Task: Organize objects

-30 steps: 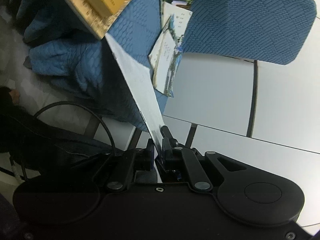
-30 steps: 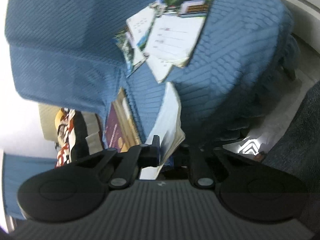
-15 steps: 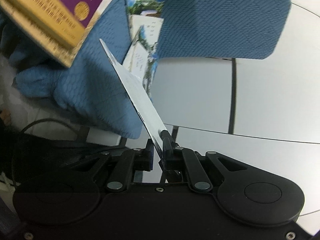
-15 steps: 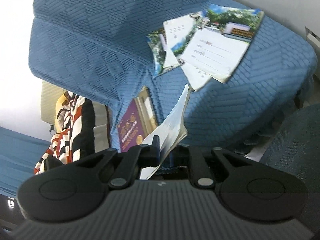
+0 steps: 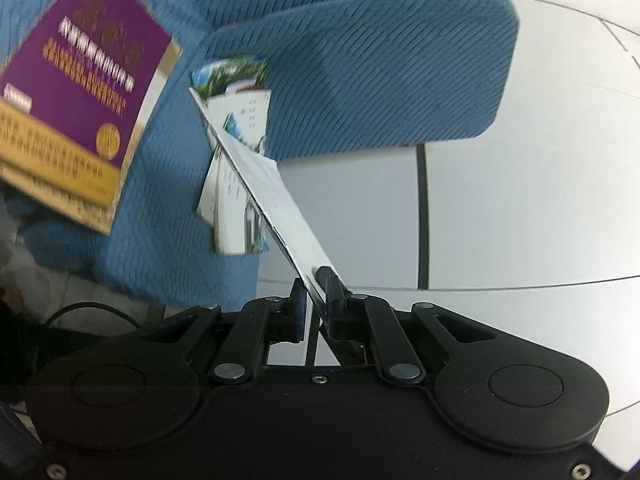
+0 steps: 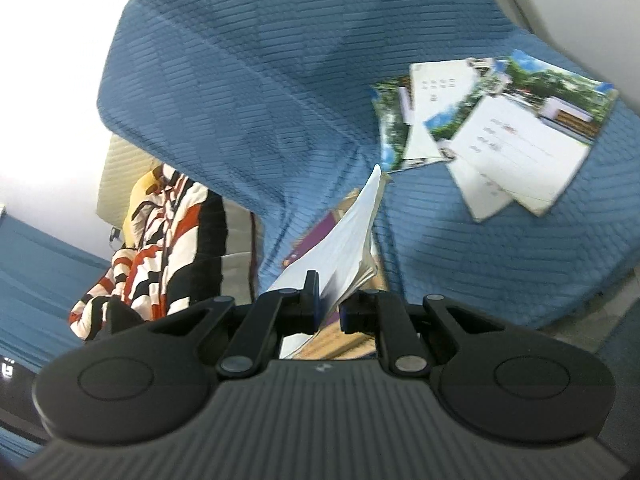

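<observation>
The book (image 5: 80, 92), purple-covered with a gold band, is held open between the two claws; in the left wrist view its cover fills the upper left of the frame, blurred, and a thin white sheet of it (image 5: 272, 204), seen edge-on, runs from the middle of the frame down to the left gripper (image 5: 314, 300); that claw is all but closed, its pads pinching the lower end of the sheet. In the right wrist view the right gripper (image 6: 330, 300) sits at bottom centre, jaws nearly together and clamped on a wad of white pages (image 6: 344, 248) that fans up toward the frame's middle; a strip of the purple cover shows just left of the pages.

Behind the book lies a blue quilted sofa (image 6: 260, 92), its cushion filling most of both views; on the seat, at the right of the right wrist view, a loose heap of booklets (image 6: 516, 136) with green scenery photos and white form pages lies overlapping, well apart from the held book; in the left wrist view the same booklets (image 5: 236, 140) show just behind the white sheet. A white tiled floor (image 5: 520, 208) with dark joints takes the right of the left wrist view; a striped red, white and black garment (image 6: 168, 240) hangs at the left of the right wrist view.
</observation>
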Demonstrator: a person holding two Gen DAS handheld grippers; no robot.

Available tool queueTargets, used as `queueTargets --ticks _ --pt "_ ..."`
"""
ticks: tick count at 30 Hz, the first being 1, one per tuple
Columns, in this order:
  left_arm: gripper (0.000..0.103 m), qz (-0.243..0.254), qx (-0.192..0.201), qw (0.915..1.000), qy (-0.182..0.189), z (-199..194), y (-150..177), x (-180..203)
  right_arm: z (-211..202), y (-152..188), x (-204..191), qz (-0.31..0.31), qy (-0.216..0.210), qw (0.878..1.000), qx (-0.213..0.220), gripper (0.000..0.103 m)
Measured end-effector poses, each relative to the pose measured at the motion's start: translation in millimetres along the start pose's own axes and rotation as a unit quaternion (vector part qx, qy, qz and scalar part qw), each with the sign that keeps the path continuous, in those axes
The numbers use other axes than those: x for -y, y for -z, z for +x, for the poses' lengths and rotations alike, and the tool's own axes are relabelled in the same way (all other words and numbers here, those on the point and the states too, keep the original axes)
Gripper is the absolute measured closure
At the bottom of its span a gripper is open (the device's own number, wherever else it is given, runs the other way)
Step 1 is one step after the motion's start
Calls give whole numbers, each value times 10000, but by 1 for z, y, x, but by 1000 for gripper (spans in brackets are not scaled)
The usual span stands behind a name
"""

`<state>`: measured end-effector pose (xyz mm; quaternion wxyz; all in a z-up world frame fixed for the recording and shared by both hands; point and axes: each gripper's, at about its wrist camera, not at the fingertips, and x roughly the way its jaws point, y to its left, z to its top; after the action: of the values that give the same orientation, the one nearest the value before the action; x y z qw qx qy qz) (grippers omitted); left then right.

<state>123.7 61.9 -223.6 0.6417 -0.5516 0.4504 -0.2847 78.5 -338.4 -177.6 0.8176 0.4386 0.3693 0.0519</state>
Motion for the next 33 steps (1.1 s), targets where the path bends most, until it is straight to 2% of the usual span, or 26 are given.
queueTargets --ticks 12,18,23,28,33 --pt "94 431 414 9981 -117 -51 -49 13 55 -7 -49 -239 -206 9991 -267 90" --pt "94 702 582 9952 -347 -67 -70 5 86 -5 -64 -401 -225 9983 -348 90" --pt "93 821 652 9927 -591 -73 -86 -9 114 -1 -68 -483 -178 9978 -418 90" --pt "93 722 629 9928 -718 -71 -98 -34 137 5 -63 -544 -62 9972 -507 90" --pt "93 798 649 9894 -1028 -64 -109 -57 158 14 -57 -707 52 9958 -588 90"
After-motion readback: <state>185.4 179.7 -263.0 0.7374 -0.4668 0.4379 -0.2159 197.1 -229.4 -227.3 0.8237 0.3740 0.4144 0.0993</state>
